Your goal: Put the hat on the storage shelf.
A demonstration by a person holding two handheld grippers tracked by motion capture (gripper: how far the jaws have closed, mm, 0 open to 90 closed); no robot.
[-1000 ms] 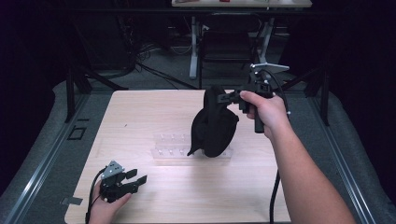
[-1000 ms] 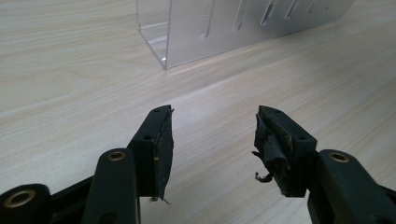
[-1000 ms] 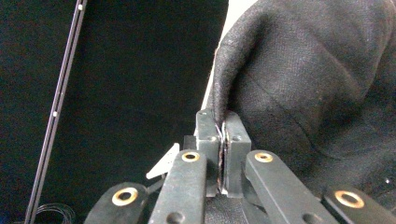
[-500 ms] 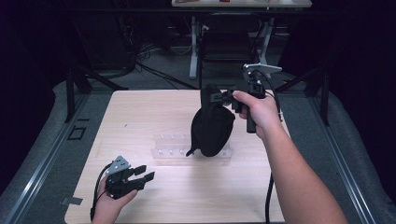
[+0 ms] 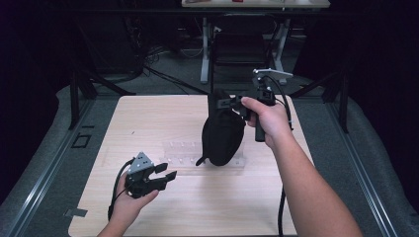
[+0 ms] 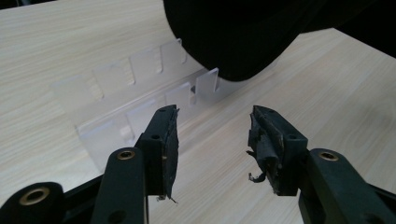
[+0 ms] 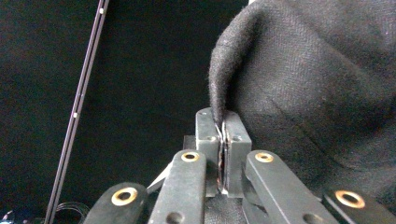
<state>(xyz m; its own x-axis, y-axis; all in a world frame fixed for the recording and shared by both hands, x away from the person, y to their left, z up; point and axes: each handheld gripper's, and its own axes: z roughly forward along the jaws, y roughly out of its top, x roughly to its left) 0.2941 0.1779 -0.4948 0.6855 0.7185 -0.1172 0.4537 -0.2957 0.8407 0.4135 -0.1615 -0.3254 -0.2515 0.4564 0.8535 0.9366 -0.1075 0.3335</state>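
R gripper (image 5: 228,102), held up at approx 1 o'clock over the wooden table (image 5: 148,113), is clamped tight on the top edge of a black fabric cap (image 5: 222,136); in the right gripper view the cloth edge is seen pinched between the closed jaws. The cap is hung down w/ its lower end at the right end of a clear plastic rack (image 5: 185,158) lying mid-table. L gripper (image 5: 165,172) is held low at approx 7 o'clock, jaws spread wide w/ nothing between them, pointed at the rack.
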